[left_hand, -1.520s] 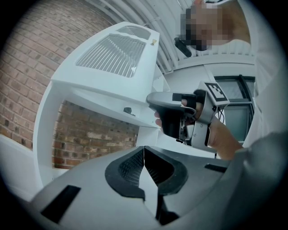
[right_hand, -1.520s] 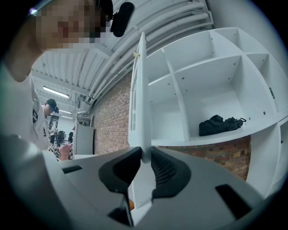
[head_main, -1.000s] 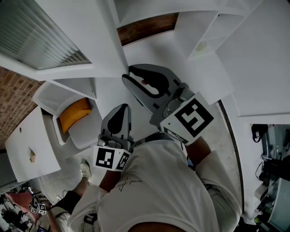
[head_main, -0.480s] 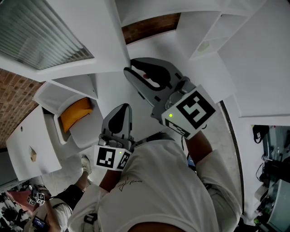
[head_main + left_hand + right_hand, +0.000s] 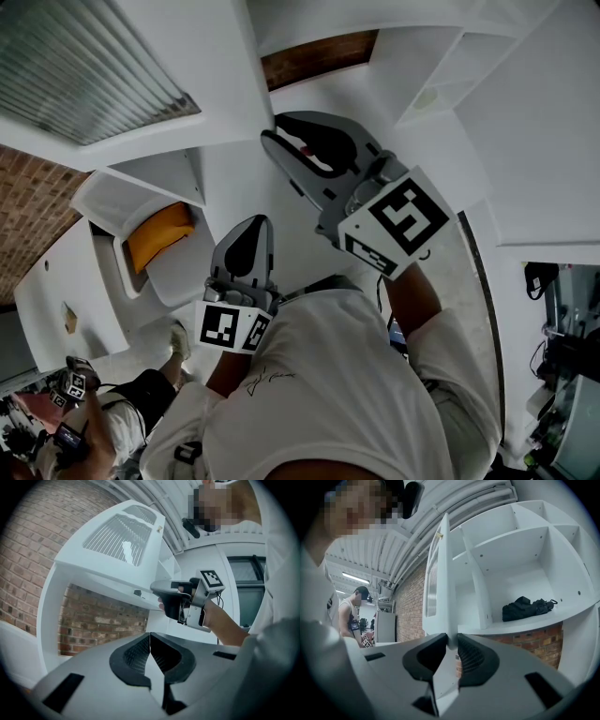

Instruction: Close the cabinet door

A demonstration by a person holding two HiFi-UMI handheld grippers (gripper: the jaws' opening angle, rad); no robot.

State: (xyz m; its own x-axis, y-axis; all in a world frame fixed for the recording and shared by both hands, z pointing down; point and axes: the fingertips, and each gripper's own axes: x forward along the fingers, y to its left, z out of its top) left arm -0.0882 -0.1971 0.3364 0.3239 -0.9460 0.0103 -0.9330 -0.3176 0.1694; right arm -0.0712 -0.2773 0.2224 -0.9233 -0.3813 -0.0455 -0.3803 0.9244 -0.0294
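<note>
So the white-framed cabinet door with the ribbed glass panel [image 5: 84, 66] is hanging wide open, swung out from the white open-shelf cabinet [image 5: 520, 550]. In the right gripper view it's edge-on, dead centre. The right gripper [image 5: 451, 641] has its jaws pinched shut on the door's thin bottom edge. The left gripper view backs that up, showing the right gripper up at the door's lower rim. The left gripper [image 5: 258, 222] hangs lower down with its jaws pressed together on nothing, so it's idle.

My guess on handling: the door looks like a light, stiff panel on hinges, so it should swing easily and won't flex. The painted frame is probably slick, so a pinch on that narrow edge could slide off. The glass insert is the fragile bit, so I'd stay on the solid frame, well away from the hinge side where leverage is best. I'd also go gently near the end so it doesn't slam. There's a floppy black bag [image 5: 527, 607] on a shelf inside, set back, and it doesn't look like it's in the way.
</note>
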